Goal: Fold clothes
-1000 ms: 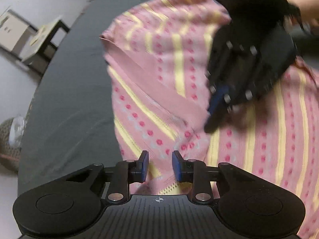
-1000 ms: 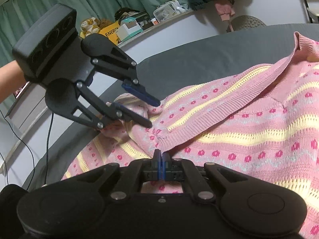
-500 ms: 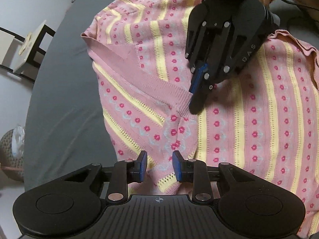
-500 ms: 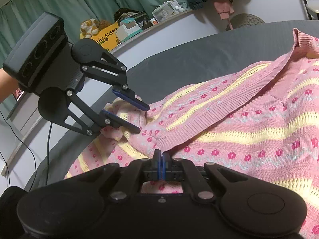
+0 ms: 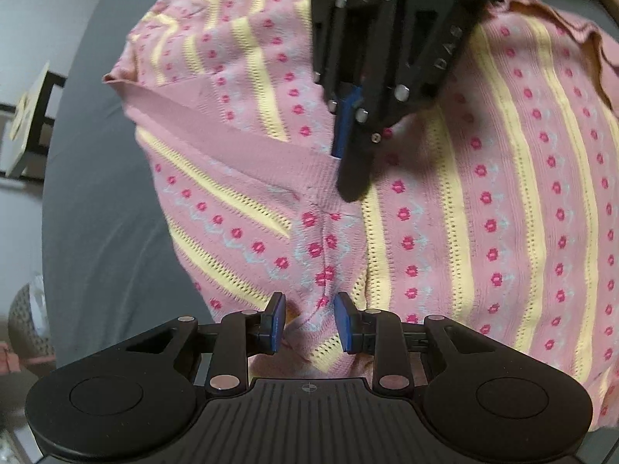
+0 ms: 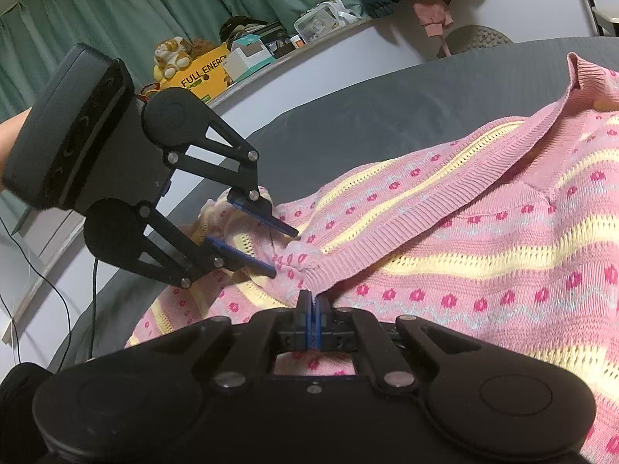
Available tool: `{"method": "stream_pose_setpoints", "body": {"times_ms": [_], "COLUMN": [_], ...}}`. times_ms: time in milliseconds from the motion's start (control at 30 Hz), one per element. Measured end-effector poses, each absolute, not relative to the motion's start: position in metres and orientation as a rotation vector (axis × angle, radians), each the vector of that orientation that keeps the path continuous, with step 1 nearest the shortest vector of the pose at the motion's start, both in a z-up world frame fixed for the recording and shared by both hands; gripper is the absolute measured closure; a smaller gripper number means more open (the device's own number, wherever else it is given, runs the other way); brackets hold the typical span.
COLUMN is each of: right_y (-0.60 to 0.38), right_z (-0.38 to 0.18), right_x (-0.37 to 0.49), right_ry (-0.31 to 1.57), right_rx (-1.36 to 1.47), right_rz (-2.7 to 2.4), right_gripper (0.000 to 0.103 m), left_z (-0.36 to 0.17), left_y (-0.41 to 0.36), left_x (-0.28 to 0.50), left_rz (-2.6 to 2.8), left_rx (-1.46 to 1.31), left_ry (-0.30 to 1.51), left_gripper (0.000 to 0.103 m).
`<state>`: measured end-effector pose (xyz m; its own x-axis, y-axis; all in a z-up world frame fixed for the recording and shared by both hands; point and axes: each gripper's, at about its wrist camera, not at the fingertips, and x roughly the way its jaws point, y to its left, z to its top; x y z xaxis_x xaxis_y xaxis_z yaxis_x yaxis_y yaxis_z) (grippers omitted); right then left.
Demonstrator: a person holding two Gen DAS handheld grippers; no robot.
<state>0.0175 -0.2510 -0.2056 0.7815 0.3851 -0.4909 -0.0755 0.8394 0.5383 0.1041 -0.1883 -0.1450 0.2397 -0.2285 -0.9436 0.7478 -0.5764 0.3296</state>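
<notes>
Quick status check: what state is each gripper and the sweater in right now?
Left gripper: open, a raised fold of knit between its fingers.
Right gripper: shut on the sweater's ribbed band.
Sweater: spread on the grey surface, bunched at the pinch.

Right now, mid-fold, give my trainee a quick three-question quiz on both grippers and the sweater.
1. True or false: the right gripper is shut on the pink knit sweater.
2. The left gripper is: A) open, fabric between its fingers; B) shut on the ribbed band; C) out of view.
3. Fill in: the sweater lies on a dark ___ surface.

Key: 1 true; 2 A; 3 grey.
</notes>
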Motion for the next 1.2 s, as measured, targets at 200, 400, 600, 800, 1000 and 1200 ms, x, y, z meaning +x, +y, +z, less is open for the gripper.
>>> {"method": "stream_pose_setpoints", "body": {"times_ms": [200,400,600,800,1000,1200], "right_y": [-0.251,-0.254,-0.268,-0.271,-0.271,-0.281], "right_z": [-0.205,-0.206,-0.207,-0.207,-0.202,-0.191], "right_x": [0.018,0.015,-0.001,-0.007,-0.005,-0.017], "right_ry": [0.626,0.612,0.513,0.468,0.481,0.470], "right_rx": [0.523,0.541,0.622,0.642,0.641,0.657], "right_rz": [0.260,0.260,0.237,0.218,0.155,0.098], "right_gripper": [0.101,0.100,0.071,0.069,0.068,0.064], "left_z": [-0.146,-0.145,-0.140,-0.112,-0.107,-0.147], "left_y": [-0.189,-0.183,-0.167,-0.159,-0.187,-0.225], "left_x": [0.098,0.096,0.092,0.111,0.168,0.233], "left_rz": [-1.470,-1.427,-1.323,-1.083,-0.741,-0.587], "left_rx": [1.711,1.663,1.570,1.522,1.482,1.472], "left_ry": [0.495,0.513,0.418,0.242,0.138,0.292], "left_gripper": [0.085,0.095,0.096,0.097,0.096,0.097]}}
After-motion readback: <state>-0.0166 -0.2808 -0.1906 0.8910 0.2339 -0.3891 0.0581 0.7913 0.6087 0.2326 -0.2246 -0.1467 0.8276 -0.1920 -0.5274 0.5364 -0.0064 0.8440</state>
